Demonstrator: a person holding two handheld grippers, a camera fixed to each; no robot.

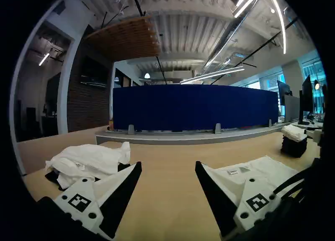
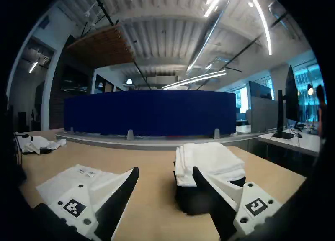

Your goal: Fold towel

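A: When the left gripper view is examined, how many cloth items are counted on the light wooden table?

B: Three are counted: one flat white towel spread out at the right, one crumpled heap of white towels at the left, and one folded white stack set on dark cloth, farther right.

A: How are the fingers held?

B: The two fingers of the left gripper are held apart and nothing is pinched. The same is seen at the right gripper. In the right gripper view, the flat towel is partly covered by the left finger and the folded stack by the right finger.
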